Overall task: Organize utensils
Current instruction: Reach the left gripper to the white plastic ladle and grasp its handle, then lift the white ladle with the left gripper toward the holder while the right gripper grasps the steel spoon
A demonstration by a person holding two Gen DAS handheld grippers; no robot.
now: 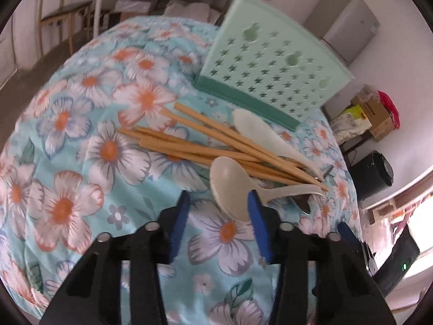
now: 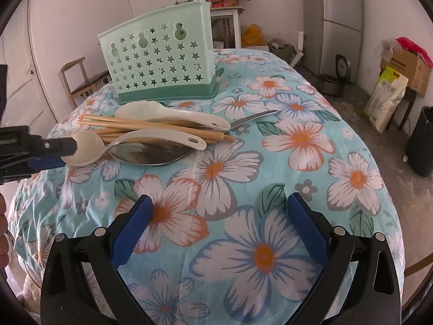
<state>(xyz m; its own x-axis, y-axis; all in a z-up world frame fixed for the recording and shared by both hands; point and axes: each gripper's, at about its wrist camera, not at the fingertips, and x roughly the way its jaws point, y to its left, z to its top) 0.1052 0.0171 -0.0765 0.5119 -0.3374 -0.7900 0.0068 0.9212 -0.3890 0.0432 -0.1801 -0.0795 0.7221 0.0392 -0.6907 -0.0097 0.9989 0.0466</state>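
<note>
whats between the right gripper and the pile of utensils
Only bare floral tablecloth between the right gripper and the utensil pile, in the right wrist view.

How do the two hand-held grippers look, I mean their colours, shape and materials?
Both look alike. The left gripper and right gripper each have a black plastic frame with angled struts and triangular cut-outs, joined by round silver pivot pins. Each finger ends in a flat blue ribbed pad. No cables or printed markings are visible.

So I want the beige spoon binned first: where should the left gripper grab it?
Grip the beige spoon by its bowl rim, coming from the bowl end with the left gripper. The bowl juts clear of the chopsticks; the handle lies in the pile.
</note>
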